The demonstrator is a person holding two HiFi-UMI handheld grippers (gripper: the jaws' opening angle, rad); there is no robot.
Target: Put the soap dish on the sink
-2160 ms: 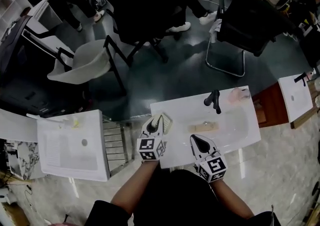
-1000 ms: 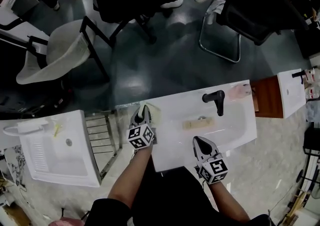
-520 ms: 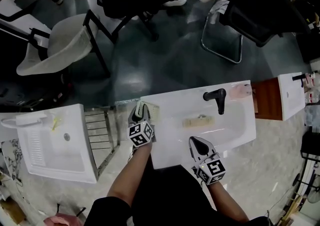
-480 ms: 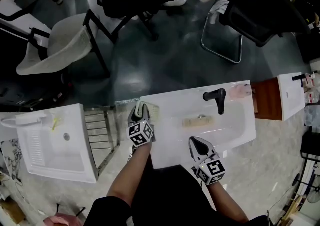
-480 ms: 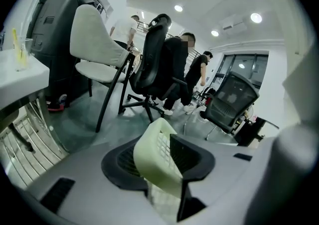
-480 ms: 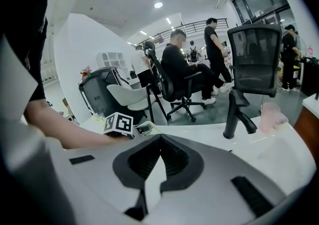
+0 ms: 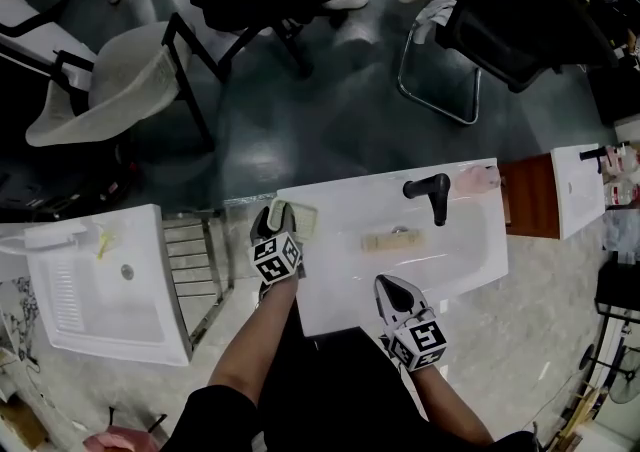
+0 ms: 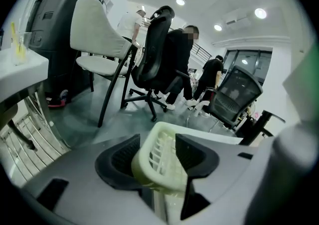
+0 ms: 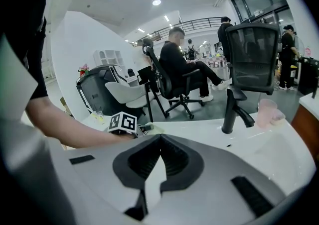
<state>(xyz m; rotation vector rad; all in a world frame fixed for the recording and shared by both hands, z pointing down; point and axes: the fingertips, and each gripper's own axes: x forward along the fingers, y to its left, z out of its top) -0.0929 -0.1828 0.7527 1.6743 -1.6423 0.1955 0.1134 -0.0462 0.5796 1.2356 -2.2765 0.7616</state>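
The pale yellow-green slatted plastic soap dish is one soft, even tint, its ribs shading slightly darker. The glossy white ceramic sink is plain white. The matte black metal tap has no markings. The translucent pink plastic cup is faintly rosy. The rectangular beige bar is sandy tan. The polished dark grey-green floor carries pale reflections. The reddish-brown wooden cabinet is plain.

The soap dish lies at the far left corner of the sink. The faucet stands right of it.
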